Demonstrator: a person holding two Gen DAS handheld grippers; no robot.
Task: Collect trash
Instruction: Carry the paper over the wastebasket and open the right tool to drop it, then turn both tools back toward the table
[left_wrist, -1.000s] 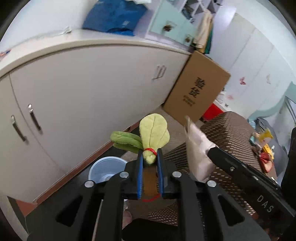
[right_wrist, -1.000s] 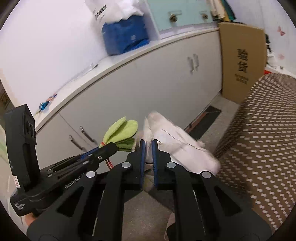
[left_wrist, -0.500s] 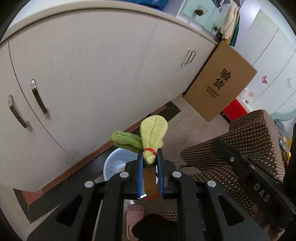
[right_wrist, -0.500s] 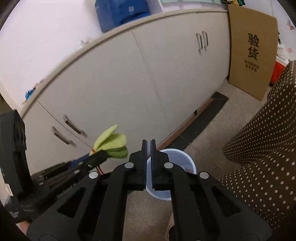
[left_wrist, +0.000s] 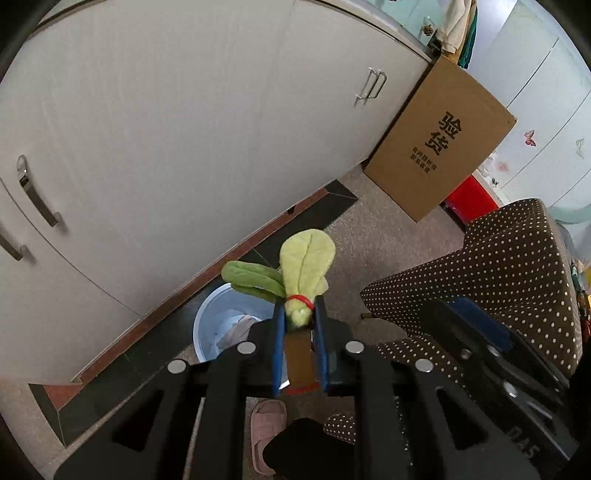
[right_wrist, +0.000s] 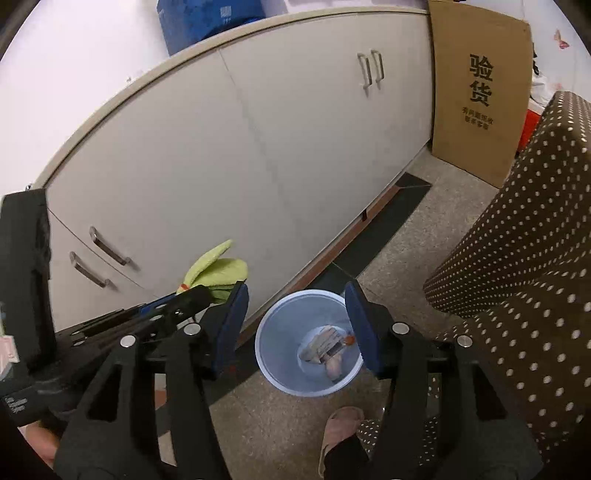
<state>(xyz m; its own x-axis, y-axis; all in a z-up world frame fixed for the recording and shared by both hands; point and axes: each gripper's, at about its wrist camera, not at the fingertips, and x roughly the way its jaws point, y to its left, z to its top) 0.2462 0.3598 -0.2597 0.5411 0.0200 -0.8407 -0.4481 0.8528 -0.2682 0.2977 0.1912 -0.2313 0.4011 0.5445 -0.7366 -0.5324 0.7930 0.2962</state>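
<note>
The left gripper (left_wrist: 300, 325) is shown clamped on a soft plush vegetable toy with yellow-green and darker green fabric leaves and a red band at its neck (left_wrist: 301, 266); the leaves project forward beyond the blue-padded fingertips (left_wrist: 277, 332), and a brown part of the toy is seen between the pads behind the band. Ahead of and below this gripper, partly hidden by its fingers, a round pale-blue plastic waste bin (left_wrist: 214, 314) stands on the speckled floor against the dark skirting of a long cream cabinet with metal bar handles (left_wrist: 166, 129). The right gripper (right_wrist: 295, 306) is held with its jaws spread wide and nothing between them; the same bin (right_wrist: 273, 332) is framed directly between and below its blue pads (right_wrist: 364, 325). Crumpled pale paper and wrapper trash (right_wrist: 327, 349) lies at the bottom of the bin. To the left of the right gripper the left gripper is seen side-on, the plush toy (right_wrist: 214, 271) protruding from its tip. A brown cloth with white polka dots (right_wrist: 524, 258) hangs to the right of both grippers. A flat brown cardboard box printed with black characters (right_wrist: 480, 92) leans against the cabinet, ahead and to the right. A pink slipper (right_wrist: 338, 428) is visible on the floor below the right gripper, just beside the bin.
</note>
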